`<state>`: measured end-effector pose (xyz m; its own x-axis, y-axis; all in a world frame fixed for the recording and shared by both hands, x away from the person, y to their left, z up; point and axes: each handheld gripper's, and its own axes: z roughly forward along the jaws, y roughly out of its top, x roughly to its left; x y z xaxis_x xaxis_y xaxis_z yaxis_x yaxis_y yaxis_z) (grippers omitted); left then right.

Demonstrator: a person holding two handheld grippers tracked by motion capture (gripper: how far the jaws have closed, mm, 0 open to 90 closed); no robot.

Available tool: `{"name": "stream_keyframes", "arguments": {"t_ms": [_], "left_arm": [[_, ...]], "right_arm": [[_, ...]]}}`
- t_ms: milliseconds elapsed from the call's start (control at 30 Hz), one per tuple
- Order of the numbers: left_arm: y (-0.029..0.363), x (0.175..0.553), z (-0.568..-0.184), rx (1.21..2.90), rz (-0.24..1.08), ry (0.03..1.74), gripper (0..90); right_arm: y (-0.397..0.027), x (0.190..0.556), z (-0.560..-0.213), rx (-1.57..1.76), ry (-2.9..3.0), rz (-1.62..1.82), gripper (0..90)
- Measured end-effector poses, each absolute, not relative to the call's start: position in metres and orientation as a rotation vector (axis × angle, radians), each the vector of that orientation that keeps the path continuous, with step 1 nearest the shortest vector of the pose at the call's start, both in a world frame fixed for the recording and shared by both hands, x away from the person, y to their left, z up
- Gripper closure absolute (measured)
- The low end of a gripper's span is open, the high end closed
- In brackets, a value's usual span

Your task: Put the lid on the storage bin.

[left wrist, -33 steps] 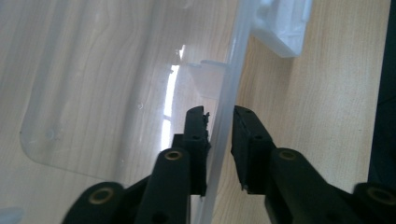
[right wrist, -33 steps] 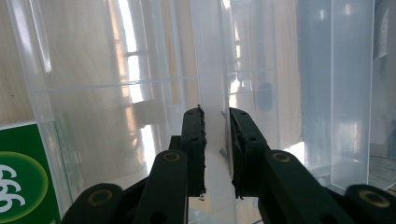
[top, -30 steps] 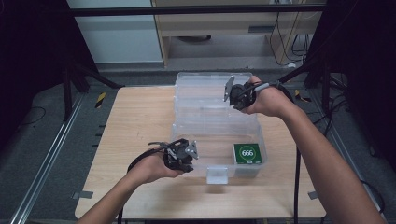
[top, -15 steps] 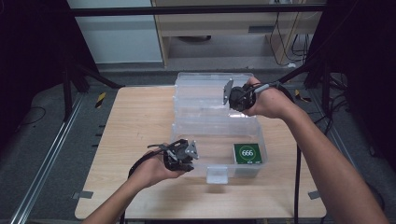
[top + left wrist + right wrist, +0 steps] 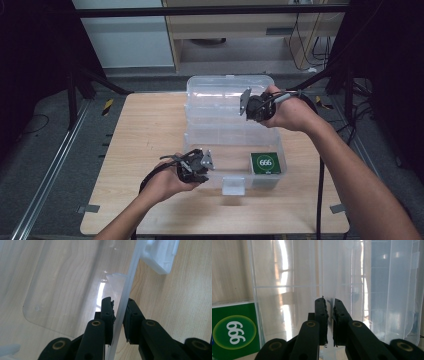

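Observation:
A clear plastic storage box [image 5: 227, 134] stands on the wooden table with its hinged lid [image 5: 220, 92] raised at the back. Inside at the front right lies a green packet marked 666 [image 5: 265, 163] [image 5: 233, 331]. My left gripper [image 5: 205, 169] [image 5: 119, 301] is at the box's front left, shut on the thin front wall [image 5: 125, 290] just beside the white latch [image 5: 160, 255]. My right gripper [image 5: 248, 107] [image 5: 329, 301] is at the lid's right part, shut on the lid's clear edge [image 5: 329, 270].
The white latch tab [image 5: 233, 185] hangs off the box's front. Bare wooden table [image 5: 145, 130] lies to the left of the box and along the front. Dark frames and cables stand beyond the table's edges.
My right hand has dipped very slightly with the lid's edge in its jaws. The left hand and the box have stayed where they were.

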<state>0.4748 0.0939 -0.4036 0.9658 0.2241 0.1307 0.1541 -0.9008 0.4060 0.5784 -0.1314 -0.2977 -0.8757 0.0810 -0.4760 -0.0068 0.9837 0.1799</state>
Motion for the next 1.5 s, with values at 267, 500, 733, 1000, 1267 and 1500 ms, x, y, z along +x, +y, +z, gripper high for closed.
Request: {"name": "stream_keyframes", "arguments": {"t_ms": [267, 500, 733, 1000, 1267, 1500], "left_arm": [[0.093, 0.473, -0.405, 2.718, 0.251, 0.276, 79.3], [0.093, 0.473, -0.406, 2.710, 0.251, 0.290, 79.1], [0.094, 0.473, -0.406, 2.710, 0.258, 0.286, 79.1], [0.095, 0.472, -0.407, 2.696, 0.267, 0.294, 78.9], [0.095, 0.467, -0.409, 2.666, 0.230, 0.393, 78.7], [0.096, 0.468, -0.409, 2.661, 0.252, 0.360, 78.2]], "right_arm": [[-0.130, 0.566, -0.297, 0.001, 2.596, 0.258, 84.6], [-0.132, 0.546, -0.297, -0.003, 2.575, 0.278, 84.6], [-0.137, 0.525, -0.301, -0.001, 2.541, 0.329, 84.3], [-0.139, 0.510, -0.305, -0.008, 2.522, 0.346, 83.9], [-0.143, 0.496, -0.311, -0.018, 2.517, 0.373, 83.5], [-0.149, 0.484, -0.318, -0.016, 2.526, 0.401, 82.9]]}}
